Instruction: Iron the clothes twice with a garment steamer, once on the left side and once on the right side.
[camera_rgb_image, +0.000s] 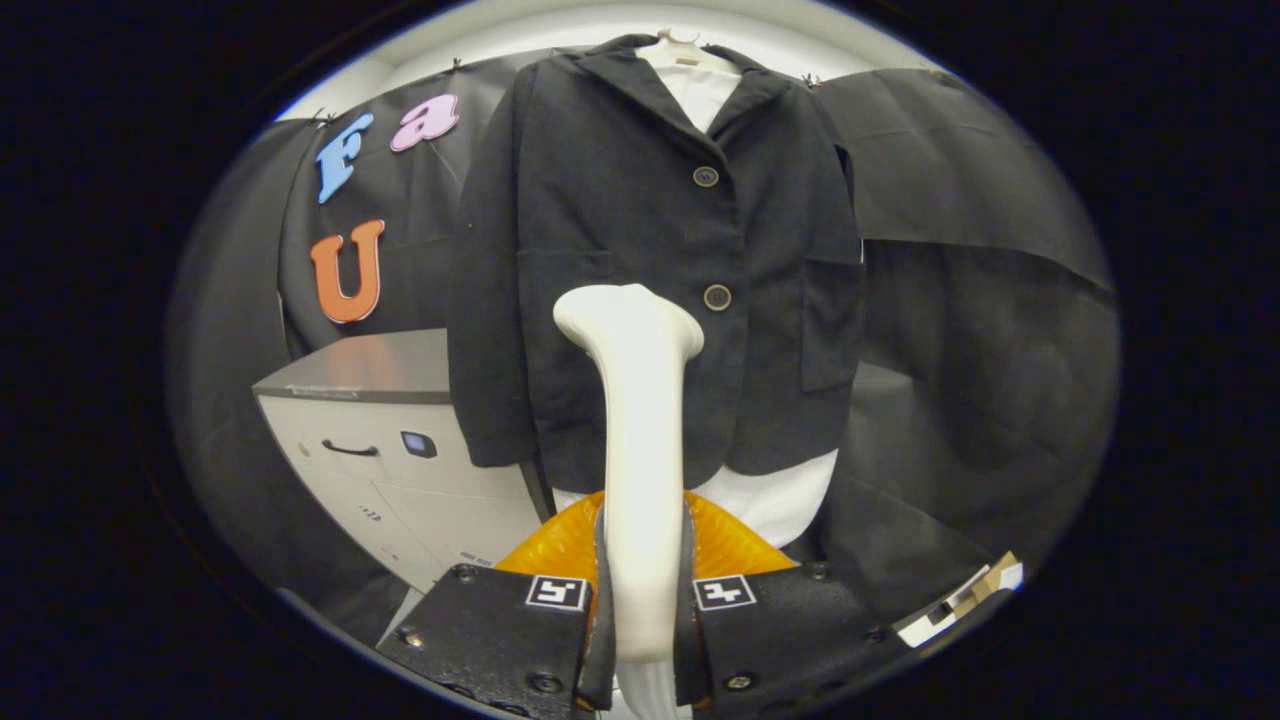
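Apparently clamped, hand-held gripper (640, 600), steamer (640, 440), jacket (620, 200) beyond

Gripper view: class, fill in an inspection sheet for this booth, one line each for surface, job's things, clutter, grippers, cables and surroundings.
Surface: grey cabinet top, left of the jacket, nothing seen on it.
Job's things: white garment steamer upright between the fingers, its head in front of the jacket's lower button; dark jacket hangs buttoned on a hanger over a white shirt.
Clutter: small white and tan object beyond the right finger, cannot tell what it is.
Grippers: gripper fingers pressed on both sides of the steamer handle.
Cables: nothing seen.
Surroundings: black cloth wall behind; orange ribbed part just past the fingers.
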